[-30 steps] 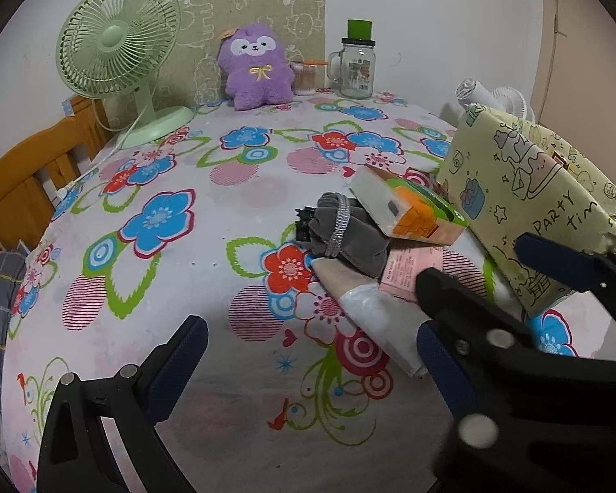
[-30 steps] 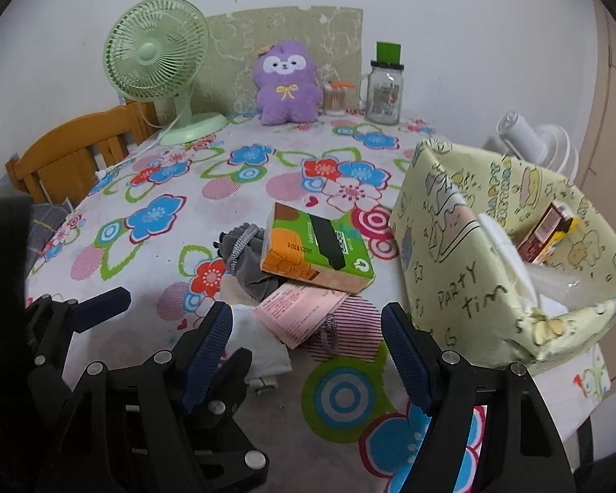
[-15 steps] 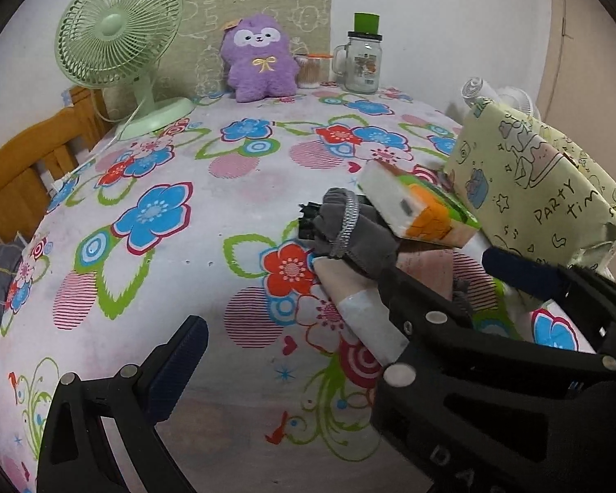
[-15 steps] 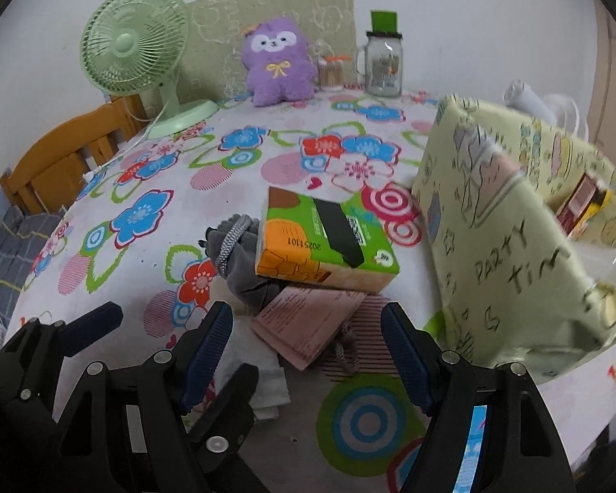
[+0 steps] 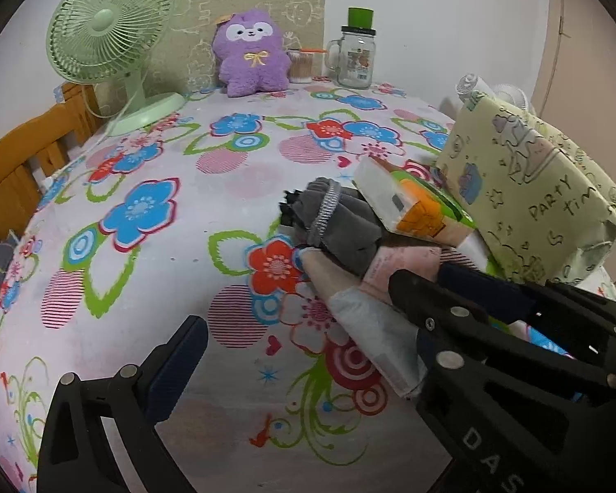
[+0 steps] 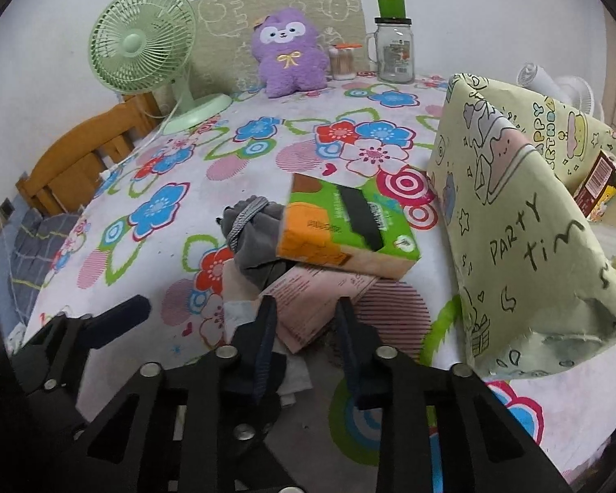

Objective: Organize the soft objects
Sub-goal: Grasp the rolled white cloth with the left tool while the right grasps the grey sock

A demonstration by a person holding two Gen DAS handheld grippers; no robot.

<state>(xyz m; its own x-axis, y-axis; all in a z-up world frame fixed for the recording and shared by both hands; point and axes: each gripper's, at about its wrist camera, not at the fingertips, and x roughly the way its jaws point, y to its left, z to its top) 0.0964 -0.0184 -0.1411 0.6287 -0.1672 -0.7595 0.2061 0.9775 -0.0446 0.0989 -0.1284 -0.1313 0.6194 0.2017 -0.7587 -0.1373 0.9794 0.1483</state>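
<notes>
Fingers (image 6: 267,320) of the right gripper (image 6: 306,320), just closing, pinch the pink packet (image 6: 312,308).

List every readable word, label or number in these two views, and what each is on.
"PARTY tim": hand-lettered on the side of the yellow-green paper bag.
"HAPPY", then a partly readable "B RTHD": along the bag's inner wall.
"DAS": on the body of the right gripper, cut off by the picture's edge.
Tissue box: print blurred.
Pink packet: print too small.
Glass jar label: too small.
Brown packet in the bag: barcode only.
</notes>
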